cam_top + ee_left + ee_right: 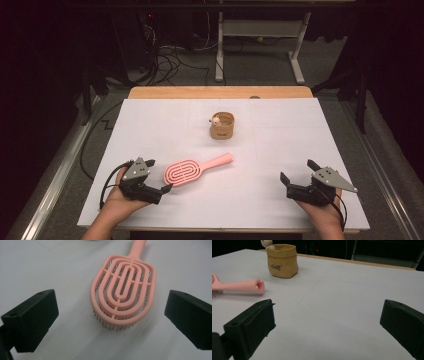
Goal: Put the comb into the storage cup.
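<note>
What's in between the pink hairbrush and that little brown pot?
Nothing. In the high view, only bare white table cover lies between the pink hairbrush and the brown pot; the right gripper view shows the same.

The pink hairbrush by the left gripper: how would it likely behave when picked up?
The hairbrush looks like hollow, slotted moulded plastic, so probably stiff and light. It lies bristles-down on the table, so it should not roll. Its smooth frame might slip between the open left gripper jaws unless squeezed across the head's width.

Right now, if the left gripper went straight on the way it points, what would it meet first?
The pink hairbrush. The left gripper is open, and the brush's rounded head end lies between its jaws just ahead, bristles down on the white table. How near it is cannot be judged exactly.
</note>
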Demonstrator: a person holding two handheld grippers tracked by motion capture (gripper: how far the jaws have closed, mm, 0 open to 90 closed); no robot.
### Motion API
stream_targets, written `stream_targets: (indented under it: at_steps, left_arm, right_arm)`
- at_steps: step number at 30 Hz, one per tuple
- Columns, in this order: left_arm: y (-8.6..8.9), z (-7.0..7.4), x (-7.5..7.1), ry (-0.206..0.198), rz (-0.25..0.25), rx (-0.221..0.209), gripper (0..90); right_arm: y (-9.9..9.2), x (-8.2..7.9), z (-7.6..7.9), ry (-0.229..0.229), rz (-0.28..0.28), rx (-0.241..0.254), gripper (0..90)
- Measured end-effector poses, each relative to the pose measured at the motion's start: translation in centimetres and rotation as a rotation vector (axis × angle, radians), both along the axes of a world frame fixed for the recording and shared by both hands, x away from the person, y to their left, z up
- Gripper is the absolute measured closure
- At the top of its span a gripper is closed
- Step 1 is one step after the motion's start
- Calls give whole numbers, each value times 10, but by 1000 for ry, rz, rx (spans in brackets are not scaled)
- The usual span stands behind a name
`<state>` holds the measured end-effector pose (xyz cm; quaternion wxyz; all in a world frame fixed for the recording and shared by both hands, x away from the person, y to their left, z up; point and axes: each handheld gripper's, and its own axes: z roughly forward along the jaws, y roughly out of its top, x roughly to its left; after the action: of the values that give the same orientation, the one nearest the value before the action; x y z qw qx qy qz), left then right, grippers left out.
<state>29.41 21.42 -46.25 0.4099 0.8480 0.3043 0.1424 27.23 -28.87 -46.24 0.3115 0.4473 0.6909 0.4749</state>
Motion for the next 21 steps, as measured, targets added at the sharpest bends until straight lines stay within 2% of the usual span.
stream_targets:
  at_steps: [9,21]
  left_arm:
    - [-7,-6,1,40,-26,69,0]
    - [-9,-11,2,92,-36,136,0]
  right_arm:
    - [-1,0,0,2,4,5,3]
    - [2,0,0,5,18,5,3]
